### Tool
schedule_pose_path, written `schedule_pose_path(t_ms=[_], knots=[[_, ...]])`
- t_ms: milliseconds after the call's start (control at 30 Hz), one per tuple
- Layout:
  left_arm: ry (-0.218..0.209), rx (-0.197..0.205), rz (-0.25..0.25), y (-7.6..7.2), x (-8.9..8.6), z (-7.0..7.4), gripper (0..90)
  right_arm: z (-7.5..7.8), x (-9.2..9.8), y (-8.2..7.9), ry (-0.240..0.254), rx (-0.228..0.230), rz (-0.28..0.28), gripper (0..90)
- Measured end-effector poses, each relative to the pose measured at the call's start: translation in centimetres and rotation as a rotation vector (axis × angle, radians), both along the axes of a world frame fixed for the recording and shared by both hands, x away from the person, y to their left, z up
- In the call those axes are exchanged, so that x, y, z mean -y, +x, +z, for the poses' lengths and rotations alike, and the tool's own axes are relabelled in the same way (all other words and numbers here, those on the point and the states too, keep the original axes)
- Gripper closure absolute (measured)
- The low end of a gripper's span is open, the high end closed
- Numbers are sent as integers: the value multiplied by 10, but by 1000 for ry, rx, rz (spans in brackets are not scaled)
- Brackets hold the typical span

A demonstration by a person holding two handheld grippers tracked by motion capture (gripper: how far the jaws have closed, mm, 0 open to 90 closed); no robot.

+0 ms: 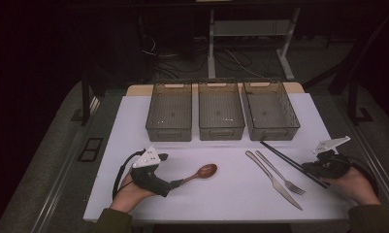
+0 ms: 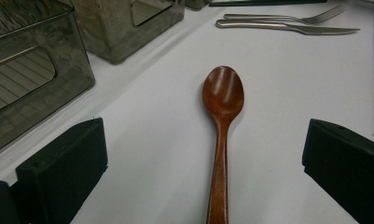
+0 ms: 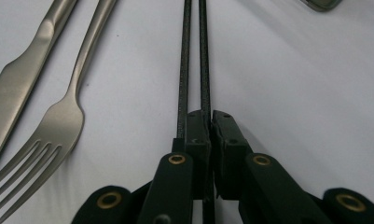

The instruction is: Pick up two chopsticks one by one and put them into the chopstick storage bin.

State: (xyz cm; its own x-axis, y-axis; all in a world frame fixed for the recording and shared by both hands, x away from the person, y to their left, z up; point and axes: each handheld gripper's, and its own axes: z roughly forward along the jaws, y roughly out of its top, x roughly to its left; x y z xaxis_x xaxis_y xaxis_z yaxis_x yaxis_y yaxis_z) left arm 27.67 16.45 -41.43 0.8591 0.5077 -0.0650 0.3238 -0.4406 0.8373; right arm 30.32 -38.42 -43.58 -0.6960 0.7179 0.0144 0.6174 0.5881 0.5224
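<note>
**Cutlery laid out, both grippers at their pieces**

A dark room surrounds a white-topped table (image 1: 221, 194), with desk legs and loose cables on the floor beyond its far edge. Along the far side of the table stand three smoky translucent plastic bins: the left bin (image 1: 169, 112), the middle bin (image 1: 220, 111) and the right bin (image 1: 270, 111). All three look empty, only their ribbed floors showing.

The left gripper (image 1: 175, 184) rests low on the near left of the table, its jaws spread wide on either side of the handle of a reddish-brown wooden spoon (image 2: 222, 121), which lies flat with its bowl pointing away; the pads do not touch the wood. The right gripper (image 3: 209, 128) at the near right has its jaws pressed together on a pair of thin black chopsticks (image 3: 194, 56), which lie on the table and slant away toward the right bin. Just beside them lie a stainless steel fork (image 3: 65, 112) and a stainless steel table knife (image 3: 21, 79), parallel to each other.

From here the likeliest trouble is the chopsticks. The pinch sits near one end, so on lifting the long free ends may droop, scissor apart, or one stick may slip out if the pads catch it poorly. Swinging them could also nudge the fork. The spoon's rounded, smooth handle could roll or twist if the left jaws close off-centre.
</note>
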Motion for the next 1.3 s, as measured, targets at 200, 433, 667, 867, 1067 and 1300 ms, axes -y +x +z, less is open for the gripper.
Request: schedule_pose_path(t_ms=[200, 433, 667, 867, 1067, 1300], knots=[[-2, -1, -1, 0, 0, 0, 0, 1, -1, -1, -16, 14, 8, 860], [-2, -3, -5, 0, 0, 0, 0, 3, 1, -2, -4, 21, 5, 861], [-4, -7, -6, 0, 1, -2, 0, 7, 5, -4, 30, 25, -9, 861], [-1, -6, -7, -2, 2, -1, 0, 14, 9, -9, 56, 54, -16, 861], [-9, -9, -8, -2, 2, -2, 0, 20, 15, -14, 100, 75, -20, 861], [-14, -12, -2, -2, 3, -4, 0, 27, 22, -22, 142, 104, -23, 861]])
